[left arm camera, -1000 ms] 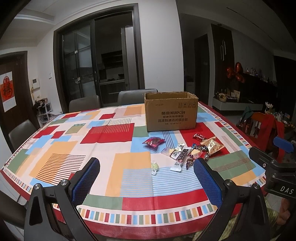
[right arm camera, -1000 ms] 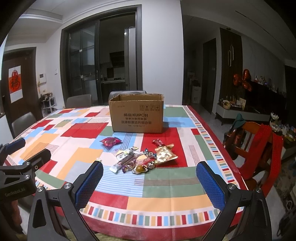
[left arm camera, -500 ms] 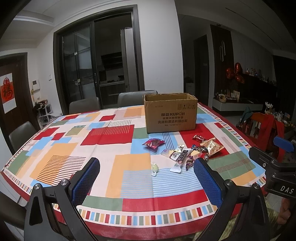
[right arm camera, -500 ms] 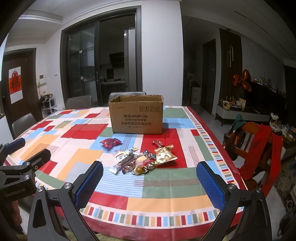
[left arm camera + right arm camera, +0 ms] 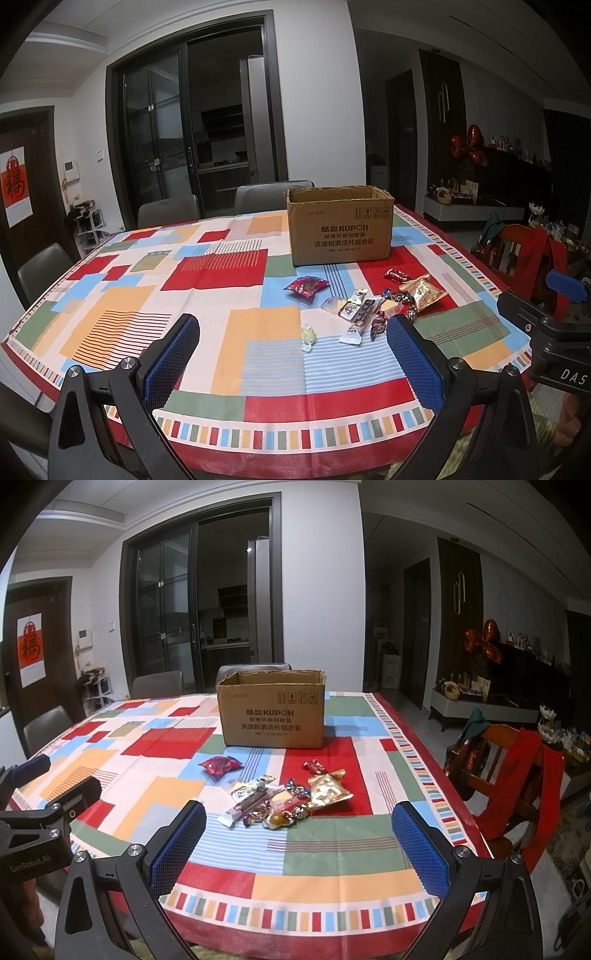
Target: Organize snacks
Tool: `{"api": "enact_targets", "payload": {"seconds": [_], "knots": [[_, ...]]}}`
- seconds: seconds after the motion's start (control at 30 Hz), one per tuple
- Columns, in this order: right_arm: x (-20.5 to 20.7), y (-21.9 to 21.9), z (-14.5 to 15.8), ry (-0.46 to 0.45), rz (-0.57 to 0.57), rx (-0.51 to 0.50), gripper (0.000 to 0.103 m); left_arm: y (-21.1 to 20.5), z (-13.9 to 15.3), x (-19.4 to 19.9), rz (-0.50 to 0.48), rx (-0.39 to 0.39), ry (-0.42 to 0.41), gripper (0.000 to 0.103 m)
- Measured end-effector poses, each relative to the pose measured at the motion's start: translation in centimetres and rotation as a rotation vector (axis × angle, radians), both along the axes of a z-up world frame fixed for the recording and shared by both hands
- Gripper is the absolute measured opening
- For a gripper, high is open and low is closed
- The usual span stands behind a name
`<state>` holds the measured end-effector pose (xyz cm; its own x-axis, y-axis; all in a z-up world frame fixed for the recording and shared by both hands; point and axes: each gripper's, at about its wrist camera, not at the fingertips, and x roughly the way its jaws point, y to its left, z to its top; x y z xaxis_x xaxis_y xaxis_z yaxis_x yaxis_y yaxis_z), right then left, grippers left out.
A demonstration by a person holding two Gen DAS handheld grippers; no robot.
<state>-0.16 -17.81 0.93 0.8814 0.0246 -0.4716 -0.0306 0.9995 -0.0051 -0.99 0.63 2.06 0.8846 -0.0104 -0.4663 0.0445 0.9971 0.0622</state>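
Observation:
An open cardboard box (image 5: 340,225) (image 5: 272,710) stands upright on the far side of the table. In front of it lies a heap of wrapped snacks (image 5: 373,308) (image 5: 280,801): a red packet (image 5: 306,286) (image 5: 220,765), a gold packet (image 5: 423,291) (image 5: 328,788), a long white bar (image 5: 360,317) and several small candies. A pale green candy (image 5: 308,336) lies apart, nearer me. My left gripper (image 5: 291,354) is open and empty above the table's near edge. My right gripper (image 5: 297,843) is open and empty too, short of the heap.
The table wears a patchwork cloth (image 5: 207,269) (image 5: 369,738). Grey chairs (image 5: 168,210) stand behind it and at the left. A wooden chair with a red cloth (image 5: 517,775) stands at the right. Each gripper shows at the edge of the other's view.
Both views have drifted very slightly; the box and snacks sit marginally lower in frame. Nothing on the table has moved and both grippers stay open.

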Motion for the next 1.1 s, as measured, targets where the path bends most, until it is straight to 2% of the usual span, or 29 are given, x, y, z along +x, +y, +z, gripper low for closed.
{"api": "enact_targets", "payload": {"seconds": [0.17,0.4,0.77,0.93,1.1], "knots": [[0.0,0.0,0.0,0.001,0.000,0.001,0.102,0.2,0.3,0.6,-0.005,0.001,0.003,0.103],[0.3,-0.5,0.5,0.016,0.000,0.015,0.102,-0.3,-0.8,0.5,-0.022,0.001,0.011,0.103],[3.3,-0.9,-1.7,0.084,0.008,0.057,0.102,-1.6,-2.8,3.0,-0.059,0.021,0.042,0.103],[5.1,-0.7,-3.2,0.102,0.011,0.068,0.102,-1.9,-3.9,5.3,-0.076,0.012,0.087,0.093],[7.1,-0.3,-4.4,0.128,0.026,0.075,0.095,-2.0,-5.0,7.4,-0.099,-0.007,0.120,0.088]]}}
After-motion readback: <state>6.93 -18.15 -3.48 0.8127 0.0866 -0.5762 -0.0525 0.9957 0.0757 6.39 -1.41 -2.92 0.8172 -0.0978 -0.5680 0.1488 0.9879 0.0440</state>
